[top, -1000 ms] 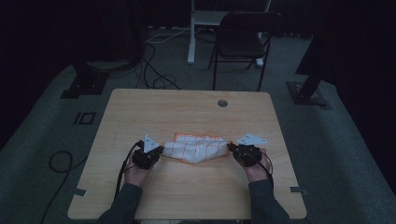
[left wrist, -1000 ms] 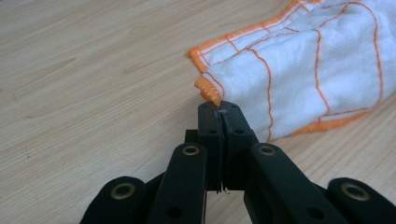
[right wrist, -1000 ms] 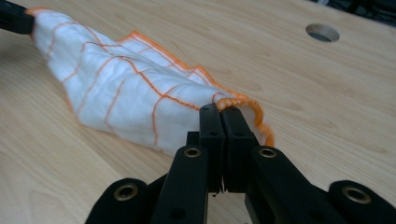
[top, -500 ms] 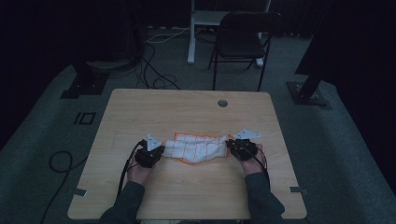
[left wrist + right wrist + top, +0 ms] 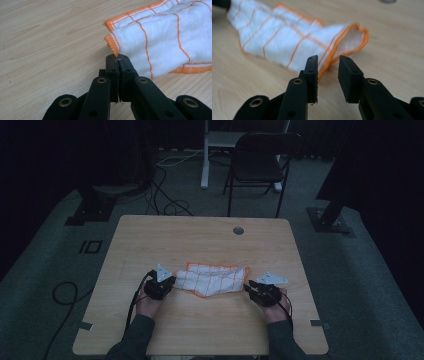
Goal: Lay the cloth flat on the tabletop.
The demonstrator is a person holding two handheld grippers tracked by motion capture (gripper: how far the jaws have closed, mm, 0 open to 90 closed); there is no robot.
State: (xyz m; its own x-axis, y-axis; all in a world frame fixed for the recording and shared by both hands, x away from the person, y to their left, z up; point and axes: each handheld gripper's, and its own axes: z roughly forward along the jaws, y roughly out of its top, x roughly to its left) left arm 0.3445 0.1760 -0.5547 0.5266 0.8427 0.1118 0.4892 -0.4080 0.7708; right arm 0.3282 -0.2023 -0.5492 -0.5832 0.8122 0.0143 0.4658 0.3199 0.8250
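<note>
A white cloth (image 5: pixel 212 280) with orange checks and an orange hem lies crumpled on the wooden table (image 5: pixel 200 235). My left gripper (image 5: pixel 172 281) is at its left end. In the left gripper view the jaws of this gripper (image 5: pixel 118 58) are shut on the orange hem at a corner of the cloth (image 5: pixel 160 37). My right gripper (image 5: pixel 250 287) sits at the cloth's right end. Its jaws (image 5: pixel 328 62) have just been opening and stand apart. The folded hem of the cloth (image 5: pixel 287 37) lies slack between the tips, beside the left pad, and is not pinched.
A round cable hole (image 5: pixel 238 230) is in the table near its far edge. Behind the table stand a dark chair (image 5: pixel 260 160) and a white post. Cables (image 5: pixel 165 195) and stand bases lie on the floor to the left and right.
The right gripper has opened and let go of the cloth's right end, then drawn slightly down and back. The cloth, stretched between both grippers before, now lies slack. The left gripper has kept still.
</note>
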